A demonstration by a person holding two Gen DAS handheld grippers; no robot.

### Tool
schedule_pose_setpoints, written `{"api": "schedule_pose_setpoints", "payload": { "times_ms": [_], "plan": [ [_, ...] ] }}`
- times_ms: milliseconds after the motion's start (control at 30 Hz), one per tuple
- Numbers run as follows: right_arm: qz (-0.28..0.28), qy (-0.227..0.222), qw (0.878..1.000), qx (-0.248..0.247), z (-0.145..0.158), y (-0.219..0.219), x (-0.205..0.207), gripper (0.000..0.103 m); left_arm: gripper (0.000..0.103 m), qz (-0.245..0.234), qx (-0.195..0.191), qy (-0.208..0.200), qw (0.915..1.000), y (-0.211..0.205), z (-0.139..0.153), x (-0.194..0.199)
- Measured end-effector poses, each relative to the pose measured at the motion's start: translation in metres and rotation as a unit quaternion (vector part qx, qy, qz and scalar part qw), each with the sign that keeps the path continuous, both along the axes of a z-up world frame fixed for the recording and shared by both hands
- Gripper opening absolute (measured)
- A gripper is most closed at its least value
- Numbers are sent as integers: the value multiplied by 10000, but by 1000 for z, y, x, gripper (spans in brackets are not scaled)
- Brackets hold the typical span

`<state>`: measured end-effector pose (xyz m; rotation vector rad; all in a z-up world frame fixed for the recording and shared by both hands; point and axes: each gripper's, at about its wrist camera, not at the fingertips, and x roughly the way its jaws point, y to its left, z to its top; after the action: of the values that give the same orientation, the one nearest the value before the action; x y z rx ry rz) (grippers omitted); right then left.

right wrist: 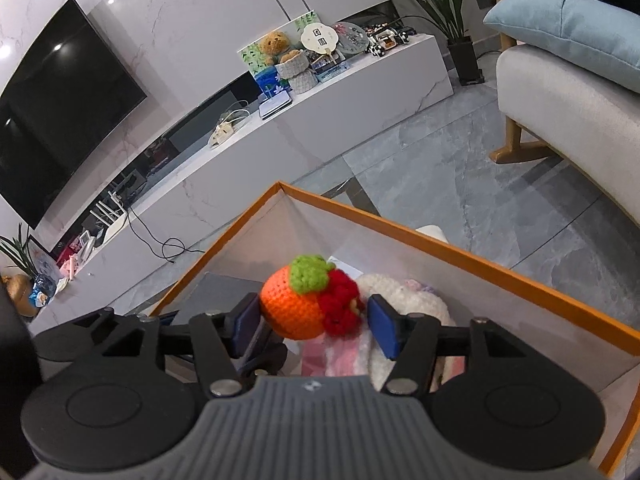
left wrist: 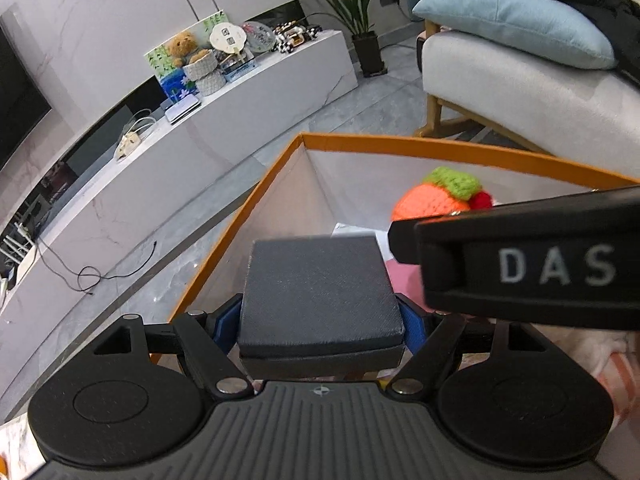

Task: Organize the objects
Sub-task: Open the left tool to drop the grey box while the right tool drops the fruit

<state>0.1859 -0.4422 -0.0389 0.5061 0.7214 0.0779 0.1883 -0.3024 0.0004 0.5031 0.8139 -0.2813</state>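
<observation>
An orange-rimmed white box [left wrist: 360, 146] [right wrist: 460, 252] sits below both grippers. My left gripper [left wrist: 320, 326] is shut on a dark grey box [left wrist: 320, 292] and holds it over the orange-rimmed box's left side. The grey box also shows in the right wrist view [right wrist: 216, 292]. My right gripper [right wrist: 312, 324] is open above the box, its blue pads [right wrist: 246, 322] on either side of a crocheted orange-and-red fruit toy [right wrist: 308, 304], apart from it on the right. The toy also shows in the left wrist view [left wrist: 436, 198]. The right gripper's body crosses the left wrist view [left wrist: 520, 260].
Inside the box lie a white plush toy [right wrist: 404, 296] and pink fabric [right wrist: 336, 356]. A white TV cabinet [right wrist: 360, 92] with a teddy bear and baskets runs along the wall under a TV [right wrist: 60, 120]. A grey armchair [right wrist: 568, 128] with a blue cushion stands to the right.
</observation>
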Motion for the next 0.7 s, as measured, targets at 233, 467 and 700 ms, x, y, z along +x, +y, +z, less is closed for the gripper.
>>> {"api": "schedule_pose_setpoints", "payload": {
  "times_ms": [233,467,700],
  "plan": [
    [-26,-39,9999,100,6,-4,-5,76,98,-120,-340,-88,9993,3,17,-10],
    [-40,-235,9997,91,21,-11,-17,80,102,-86,-455,-227,9987,9,33,-22],
    [-66,-425,9990,-141,34,-20,-33,81,103,173,-1098,-598,9920,22,56,-52]
  ]
}}
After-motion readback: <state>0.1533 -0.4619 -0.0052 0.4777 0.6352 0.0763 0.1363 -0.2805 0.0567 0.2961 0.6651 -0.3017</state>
